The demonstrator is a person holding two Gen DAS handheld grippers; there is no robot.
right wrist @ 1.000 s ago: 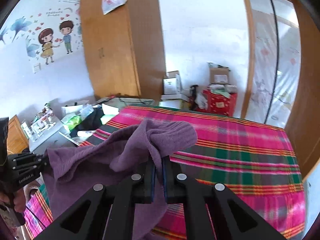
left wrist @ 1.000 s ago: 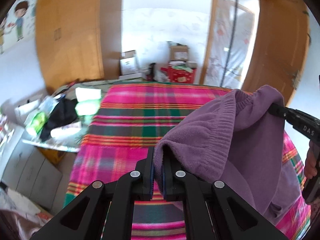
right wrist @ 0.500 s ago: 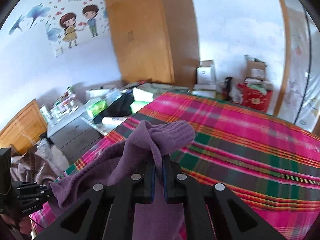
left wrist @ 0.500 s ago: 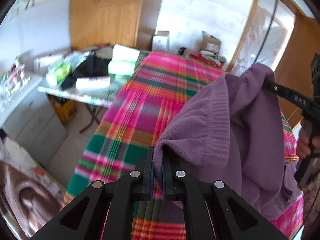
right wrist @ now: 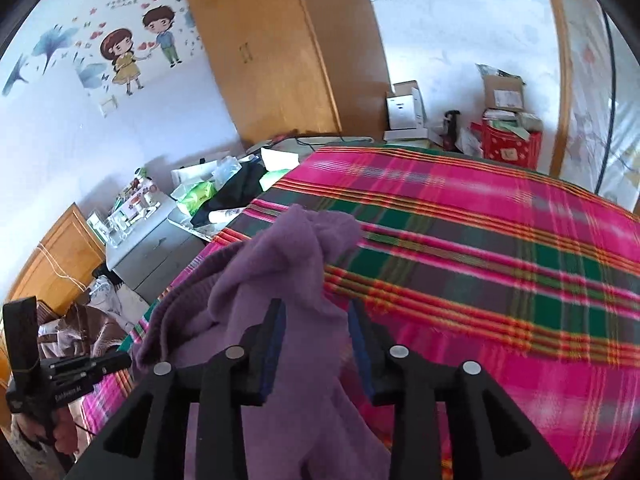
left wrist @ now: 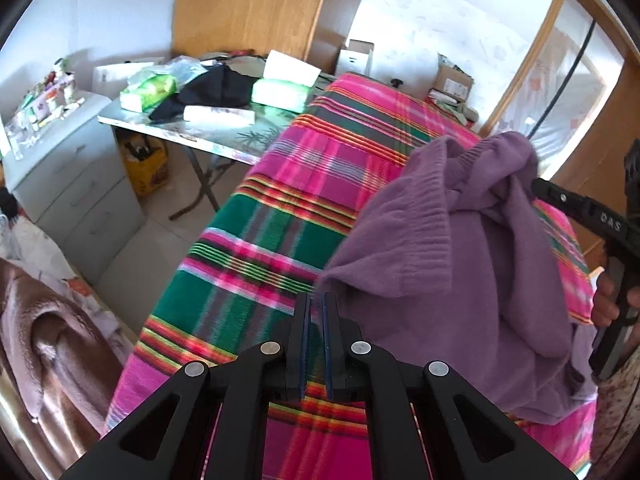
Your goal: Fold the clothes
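Note:
A purple knit garment [left wrist: 460, 248] hangs bunched above a bed with a pink and green plaid cover [left wrist: 280, 216]. My left gripper [left wrist: 316, 300] has its jaws almost together and empty; the garment's edge lies just past its tips, apart from them. My right gripper [right wrist: 316, 312] is open, with the purple cloth [right wrist: 288, 280] draped loosely between its fingers. The right gripper also shows in the left wrist view [left wrist: 576, 208], its tip against the cloth. The left gripper shows at the lower left of the right wrist view [right wrist: 68, 372].
A cluttered side table [left wrist: 208, 128] with tissue packs and a black cloth stands left of the bed. A grey drawer unit [left wrist: 68, 184] is beside it. A wooden wardrobe [right wrist: 276, 52] and boxes [right wrist: 504, 120] stand at the back. Brown bedding [left wrist: 48, 332] lies at the lower left.
Both grippers have let go of the purple garment: the left one's jaws no longer pinch it and the right one's have spread wide. The garment has slumped into a bunch.

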